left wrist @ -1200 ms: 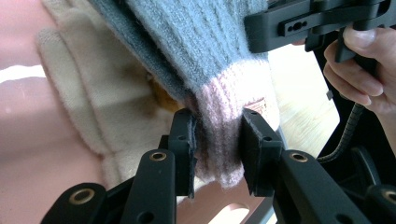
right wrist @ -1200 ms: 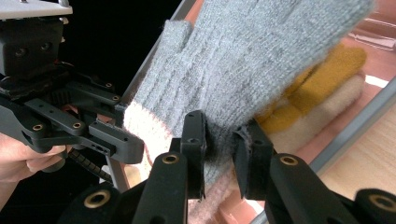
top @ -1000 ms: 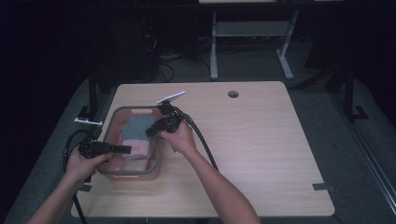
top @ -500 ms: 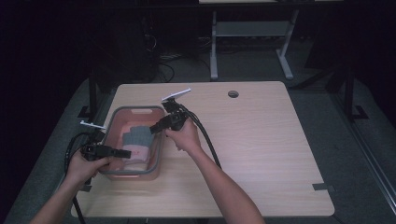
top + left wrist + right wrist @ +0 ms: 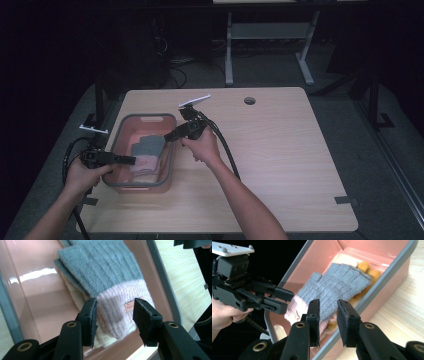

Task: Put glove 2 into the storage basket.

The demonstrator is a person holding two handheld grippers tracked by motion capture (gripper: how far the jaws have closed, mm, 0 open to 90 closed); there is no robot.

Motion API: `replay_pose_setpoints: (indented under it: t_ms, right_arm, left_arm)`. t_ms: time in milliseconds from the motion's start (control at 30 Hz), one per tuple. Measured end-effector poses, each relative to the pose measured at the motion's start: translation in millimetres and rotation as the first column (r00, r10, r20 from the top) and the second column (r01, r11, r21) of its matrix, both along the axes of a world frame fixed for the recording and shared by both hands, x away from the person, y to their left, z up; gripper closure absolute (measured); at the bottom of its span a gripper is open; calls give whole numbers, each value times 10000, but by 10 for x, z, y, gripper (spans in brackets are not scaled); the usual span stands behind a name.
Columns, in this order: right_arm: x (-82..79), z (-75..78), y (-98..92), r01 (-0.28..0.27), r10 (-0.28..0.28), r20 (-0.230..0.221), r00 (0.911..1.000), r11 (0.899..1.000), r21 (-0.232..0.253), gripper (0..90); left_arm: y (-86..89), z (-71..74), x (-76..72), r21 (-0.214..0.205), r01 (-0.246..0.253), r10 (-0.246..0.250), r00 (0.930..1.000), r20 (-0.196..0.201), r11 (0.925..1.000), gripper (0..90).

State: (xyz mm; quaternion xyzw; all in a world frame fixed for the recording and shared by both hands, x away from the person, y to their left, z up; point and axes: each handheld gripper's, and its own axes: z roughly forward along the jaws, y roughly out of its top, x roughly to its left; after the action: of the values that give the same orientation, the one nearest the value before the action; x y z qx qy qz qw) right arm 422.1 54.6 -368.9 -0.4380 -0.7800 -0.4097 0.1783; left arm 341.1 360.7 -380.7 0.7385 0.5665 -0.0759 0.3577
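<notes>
A pink bin with a grey rim (image 5: 142, 118) stands on the left part of the table. Inside lies a grey fingerless glove with a pink cuff (image 5: 148, 146) (image 5: 107, 272) (image 5: 332, 290), on top of a cream knit piece (image 5: 75, 297) and an orange glove (image 5: 368, 271). My left gripper (image 5: 131, 160) (image 5: 115, 317) is open at the bin's left rim, its jaws hanging over the pink cuff (image 5: 120, 312) without touching it. My right gripper (image 5: 169, 137) (image 5: 328, 315) is open over the bin's right rim, pointing at the glove.
The wooden table (image 5: 290, 165) has a round cable hole (image 5: 249, 100) near its far edge. Black cables (image 5: 225, 147) trail from both grippers. A second table's legs (image 5: 305, 60) stand on the floor behind. A white plate (image 5: 194, 101) sits on top of the right gripper.
Both grippers have drawn back slightly: the left one slid toward the bin's left rim, and the right one rose and shifted toward the right rim. The glove lies still.
</notes>
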Motion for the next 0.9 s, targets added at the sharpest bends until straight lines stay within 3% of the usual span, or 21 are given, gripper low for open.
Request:
replay_pose_setpoints:
  t_ms: [500, 900]
  right_arm:
    - [-23, 64, -234, 173, -174, 67, 9998, 9995, 250, 689]
    - [-33, 132, -416, 348, -357, 210, 9991, 9985, 421, 658]
  left_arm:
    - [-36, 179, 24, -477, -6, 24, 9993, 384, 9989, 531]
    - [-116, 297, 41, -1159, -25, 113, 9971, 759, 9933, 507]
